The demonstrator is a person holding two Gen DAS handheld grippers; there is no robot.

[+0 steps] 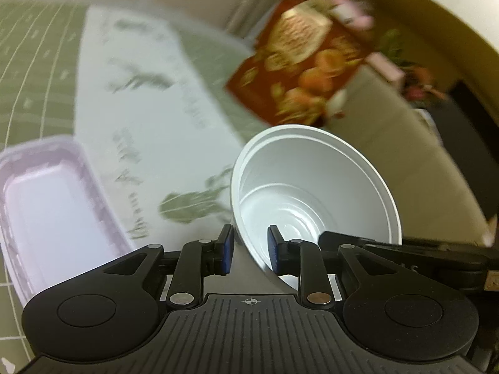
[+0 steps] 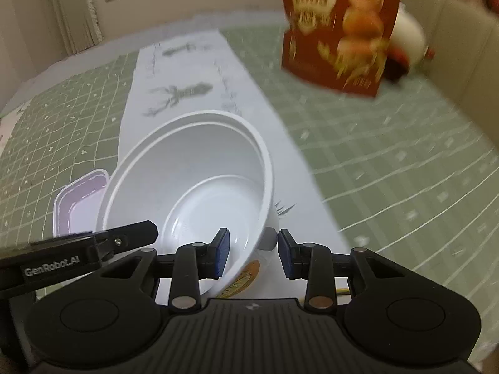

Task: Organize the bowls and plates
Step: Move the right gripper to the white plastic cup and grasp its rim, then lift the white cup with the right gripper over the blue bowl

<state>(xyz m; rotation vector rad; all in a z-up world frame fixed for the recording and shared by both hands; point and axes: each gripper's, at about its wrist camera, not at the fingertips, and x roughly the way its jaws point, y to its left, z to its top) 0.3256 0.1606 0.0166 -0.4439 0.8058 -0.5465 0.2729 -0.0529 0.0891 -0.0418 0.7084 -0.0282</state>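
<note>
A white plastic bowl (image 1: pixel 315 193) is held tilted above the table, and it also shows in the right wrist view (image 2: pixel 193 180). My left gripper (image 1: pixel 249 249) straddles one side of its rim, with the wall between the blue pads. My right gripper (image 2: pixel 253 254) straddles the opposite rim, its jaws a little wider than the wall. A finger of the left gripper (image 2: pixel 78 258) shows at the bowl's far rim in the right wrist view. A pale pink rectangular tray (image 1: pixel 46 205) lies on the table to the left, also visible in the right wrist view (image 2: pixel 78 199).
A green checked tablecloth (image 2: pixel 389 162) with a white printed runner (image 1: pixel 149 99) covers the table. A red snack box (image 1: pixel 299 56) stands at the far right, seen too in the right wrist view (image 2: pixel 340 28). A beige sofa (image 1: pixel 405 155) lies beyond the table edge.
</note>
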